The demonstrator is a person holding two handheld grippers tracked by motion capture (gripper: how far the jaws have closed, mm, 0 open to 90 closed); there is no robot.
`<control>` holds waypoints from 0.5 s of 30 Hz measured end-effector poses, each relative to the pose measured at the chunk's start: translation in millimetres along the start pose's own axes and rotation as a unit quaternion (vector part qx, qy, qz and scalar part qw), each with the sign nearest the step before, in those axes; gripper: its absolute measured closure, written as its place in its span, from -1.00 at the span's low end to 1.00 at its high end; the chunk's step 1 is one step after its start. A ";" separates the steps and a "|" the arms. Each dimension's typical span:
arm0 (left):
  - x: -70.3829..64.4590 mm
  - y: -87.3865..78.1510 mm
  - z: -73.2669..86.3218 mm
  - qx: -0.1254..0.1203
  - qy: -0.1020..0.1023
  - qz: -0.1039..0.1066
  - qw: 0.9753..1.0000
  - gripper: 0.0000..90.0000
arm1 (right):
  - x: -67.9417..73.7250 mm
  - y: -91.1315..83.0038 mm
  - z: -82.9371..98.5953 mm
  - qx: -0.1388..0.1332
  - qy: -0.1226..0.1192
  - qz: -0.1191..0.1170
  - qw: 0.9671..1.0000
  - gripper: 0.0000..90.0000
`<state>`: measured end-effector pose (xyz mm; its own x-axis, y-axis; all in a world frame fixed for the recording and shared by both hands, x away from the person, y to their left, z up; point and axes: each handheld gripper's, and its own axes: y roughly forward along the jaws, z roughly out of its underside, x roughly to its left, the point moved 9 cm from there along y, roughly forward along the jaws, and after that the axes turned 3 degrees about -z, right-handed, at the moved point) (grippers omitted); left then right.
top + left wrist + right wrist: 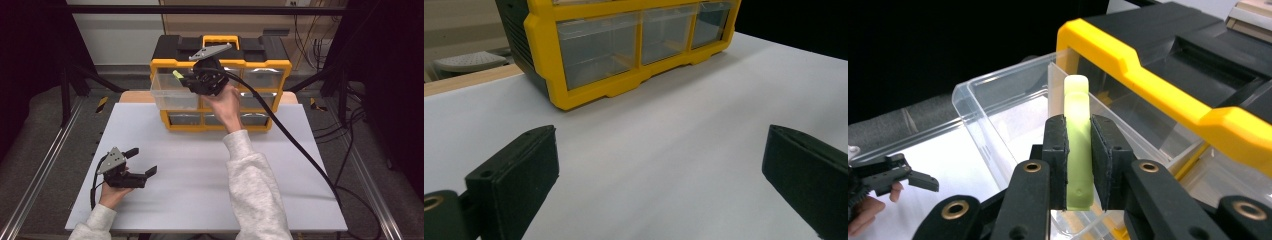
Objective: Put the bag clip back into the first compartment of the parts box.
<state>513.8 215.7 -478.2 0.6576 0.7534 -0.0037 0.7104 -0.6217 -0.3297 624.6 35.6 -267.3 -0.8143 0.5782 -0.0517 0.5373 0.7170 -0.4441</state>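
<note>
While right gripper [1079, 165] clamped green stick [1077, 145], long axis pointed fwd over open drawer [998, 125]; left gripper [137, 162] apart, far off.

**What's sitting on your table**

Your white tabletop [210, 170] is mostly bare. The yellow-and-black drawer organizer [220, 90] stands at its far edge, clear drawers facing you. Your left gripper [137, 172] sits down near the front-left corner.

no readable text or labels
</note>
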 end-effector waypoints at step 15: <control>-0.3 0.5 0.3 0.001 0.002 0.000 1.000 -0.97 | -0.1 7.6 7.6 0.021 -0.006 0.007 1.000 0.72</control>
<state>513.9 215.2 -478.6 0.6580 0.7530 0.0002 0.7104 -0.6207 -0.3318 627.2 38.0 -277.5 -0.8093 0.5834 -0.0683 0.5390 0.6914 -0.4810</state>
